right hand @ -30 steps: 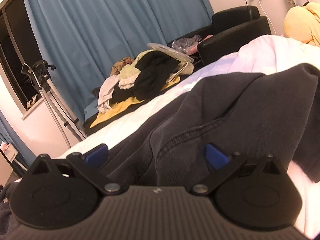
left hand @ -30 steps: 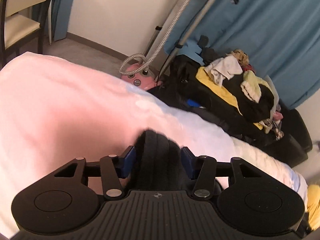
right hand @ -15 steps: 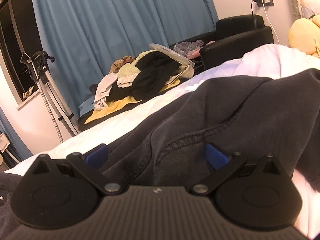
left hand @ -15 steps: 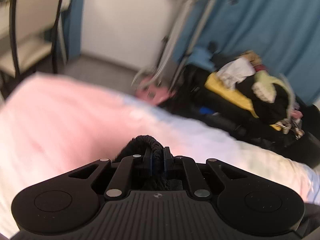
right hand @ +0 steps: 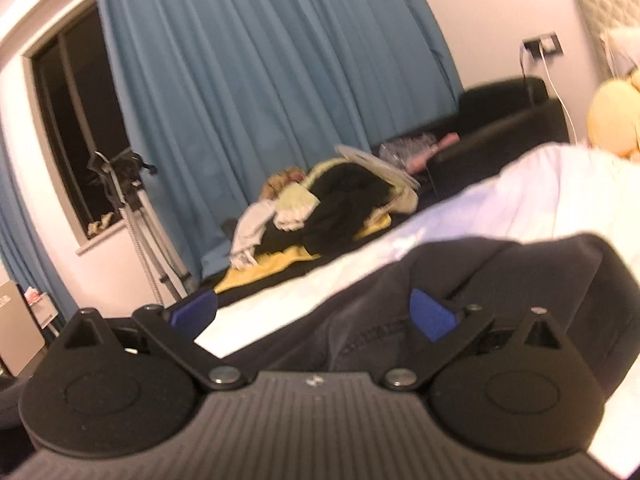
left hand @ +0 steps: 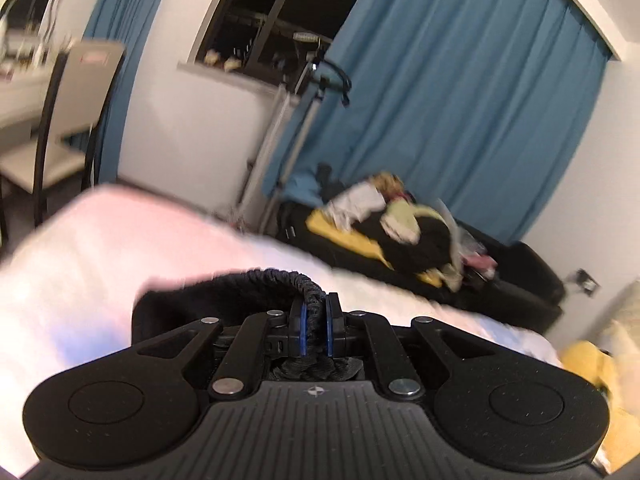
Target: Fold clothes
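A dark grey garment (right hand: pixel 500 280) lies on the white bed (right hand: pixel 540 184). My left gripper (left hand: pixel 314 332) is shut on the garment's ribbed black hem (left hand: pixel 256 284), which bunches up between the blue pads and stands lifted above the bed (left hand: pixel 80 264). My right gripper (right hand: pixel 312 312) is open, its blue pads wide apart, with a stitched fold of the garment between and under them. The rest of the garment is hidden below both grippers.
A heap of mixed clothes (left hand: pixel 396 220) lies on a black sofa (left hand: pixel 528 272) beyond the bed, against blue curtains (left hand: pixel 460 100). A garment steamer stand (left hand: pixel 296 120) is by the window. A chair (left hand: pixel 68 120) stands at left. A yellow plush (right hand: pixel 612 120) sits at right.
My left gripper closed on the ribbed hem and lifted it, tilting its view up. My right gripper stayed open and rose a little over the garment.
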